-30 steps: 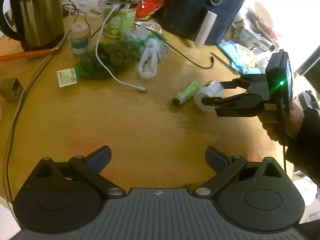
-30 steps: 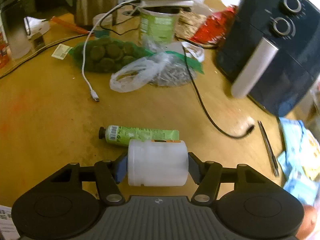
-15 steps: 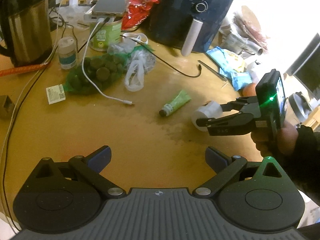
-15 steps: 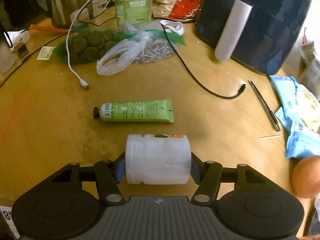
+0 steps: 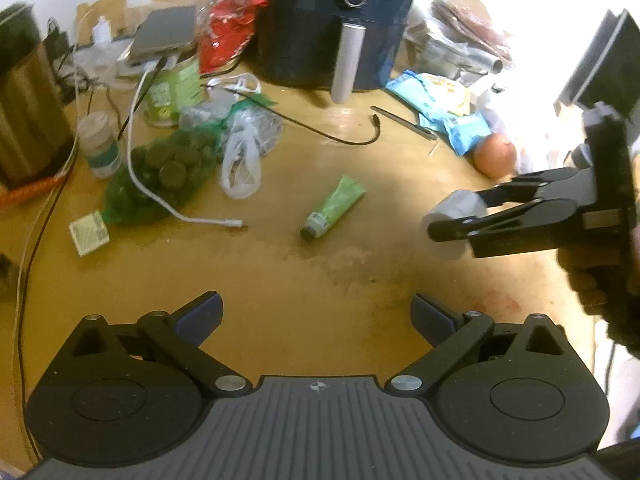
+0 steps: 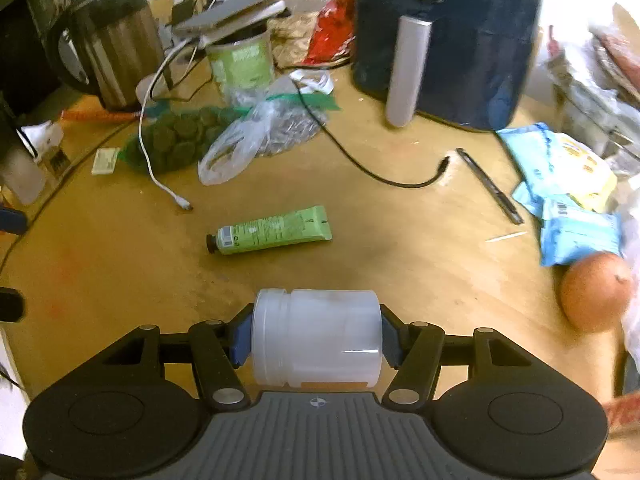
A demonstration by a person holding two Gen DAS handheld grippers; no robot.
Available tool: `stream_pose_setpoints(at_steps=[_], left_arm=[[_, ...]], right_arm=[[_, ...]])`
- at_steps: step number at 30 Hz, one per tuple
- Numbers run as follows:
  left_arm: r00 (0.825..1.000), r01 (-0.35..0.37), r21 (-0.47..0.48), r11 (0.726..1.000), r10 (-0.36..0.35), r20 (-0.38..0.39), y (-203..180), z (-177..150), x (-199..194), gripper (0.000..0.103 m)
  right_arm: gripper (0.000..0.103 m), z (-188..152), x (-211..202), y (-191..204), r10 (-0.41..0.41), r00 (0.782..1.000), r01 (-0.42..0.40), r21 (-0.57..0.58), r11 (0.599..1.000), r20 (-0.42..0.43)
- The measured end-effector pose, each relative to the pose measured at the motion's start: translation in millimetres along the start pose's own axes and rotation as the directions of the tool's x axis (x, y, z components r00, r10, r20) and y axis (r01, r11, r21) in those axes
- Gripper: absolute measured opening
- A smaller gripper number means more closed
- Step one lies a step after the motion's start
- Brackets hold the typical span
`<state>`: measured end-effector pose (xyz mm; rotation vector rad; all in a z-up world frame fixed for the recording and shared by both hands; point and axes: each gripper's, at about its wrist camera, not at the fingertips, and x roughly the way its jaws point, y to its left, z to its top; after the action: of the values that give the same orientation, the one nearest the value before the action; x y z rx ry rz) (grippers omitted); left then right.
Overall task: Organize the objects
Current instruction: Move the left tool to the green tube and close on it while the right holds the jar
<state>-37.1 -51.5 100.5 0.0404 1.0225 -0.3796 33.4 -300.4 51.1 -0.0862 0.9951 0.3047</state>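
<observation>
My right gripper (image 6: 316,336) is shut on a white plastic jar (image 6: 316,336), held on its side by its two ends, above the wooden table (image 6: 120,264). In the left wrist view the jar (image 5: 454,208) and the right gripper (image 5: 460,216) hang at the right, above the table. My left gripper (image 5: 316,312) is open and empty over the near part of the table. A green tube (image 6: 272,230) with a black cap lies flat ahead of the jar; it also shows in the left wrist view (image 5: 334,206).
A dark air fryer (image 6: 448,40) stands at the back. A kettle (image 6: 108,60), a green can (image 6: 242,64), bags (image 6: 180,140), cables (image 6: 380,172), a pen (image 6: 490,186), blue packets (image 6: 568,196) and an onion (image 6: 596,290) crowd the back and right side.
My right gripper has drawn back and lifted with the jar, away from the green tube. My left gripper has also pulled back, so more of the table shows.
</observation>
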Motion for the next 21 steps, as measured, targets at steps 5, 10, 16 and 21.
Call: stream_pose_setpoints(at_steps=[5,10,16,21], left_arm=[[0.999,-0.04,0.073,0.997,0.04,0.009,-11.1,9.0,7.2,0.102],[0.998,-0.056,0.141,0.988,0.052,0.031,-20.3,17.4,14.3,0.102],[0.998,-0.05,0.194,0.98,0.043,0.04,-25.6,25.2,28.5,0.102],[0.999,-0.047,0.243,0.969,0.041,0.028,-29.6,32.8,46.7,0.086]], right_arm=[[0.064,-8.1,-22.9,-8.6,0.01,1.0,-0.012,0.069,0.998,0.026],[0.064,-21.3,-43.9,-16.0,0.0,0.998,-0.008,0.152,0.988,0.056],[0.064,-38.2,-64.8,-23.7,-0.044,0.995,0.019,0.255,0.967,0.094],[0.064,-49.5,-78.5,-28.0,-0.061,0.992,0.024,0.314,0.949,0.106]])
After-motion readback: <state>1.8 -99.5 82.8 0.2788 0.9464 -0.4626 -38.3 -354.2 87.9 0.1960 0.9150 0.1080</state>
